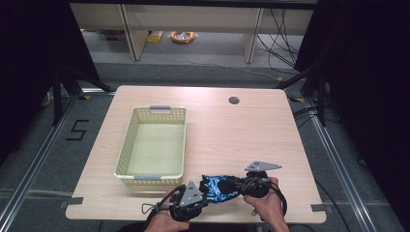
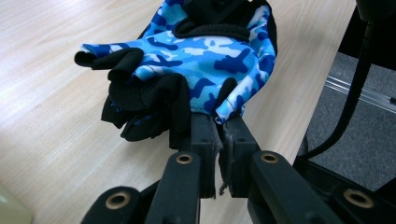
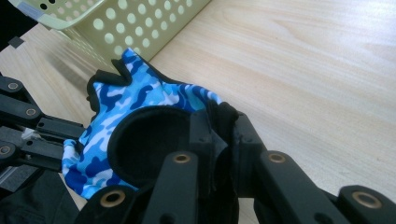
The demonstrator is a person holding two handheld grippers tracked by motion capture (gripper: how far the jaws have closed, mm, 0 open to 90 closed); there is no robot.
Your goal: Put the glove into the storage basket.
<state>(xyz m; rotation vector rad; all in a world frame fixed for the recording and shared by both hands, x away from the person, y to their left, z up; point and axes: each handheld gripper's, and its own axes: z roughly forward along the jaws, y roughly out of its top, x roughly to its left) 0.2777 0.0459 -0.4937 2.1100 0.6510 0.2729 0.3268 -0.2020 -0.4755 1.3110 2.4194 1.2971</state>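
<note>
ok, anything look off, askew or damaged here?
Nothing serious. The blue camouflage glove is bunched between the left gripper and right gripper, each shut on an edge. The left jaws' pads look slightly frayed. The basket sits square, nothing in it.

The glove [image 2: 210, 56] is soft cloth, a smooth blue camouflage weave edged with matt black fabric; its black finger parts look thicker and slightly fuzzy, and the cuff opening seen in the right gripper view is lined with dull black material. The table [image 1: 232, 130] is pale wood-look laminate, smooth with a faint sheen and fine straight grain. The basket [image 1: 131, 145] is pale yellow plastic, perforated, lightly glossy, with grey strips on its short rims. The left gripper [image 2: 219, 135] and right gripper [image 3: 219, 135] have matt black plastic jaws with brass-coloured metal pins; each carries a flat grey plate with a dull finish.
</note>
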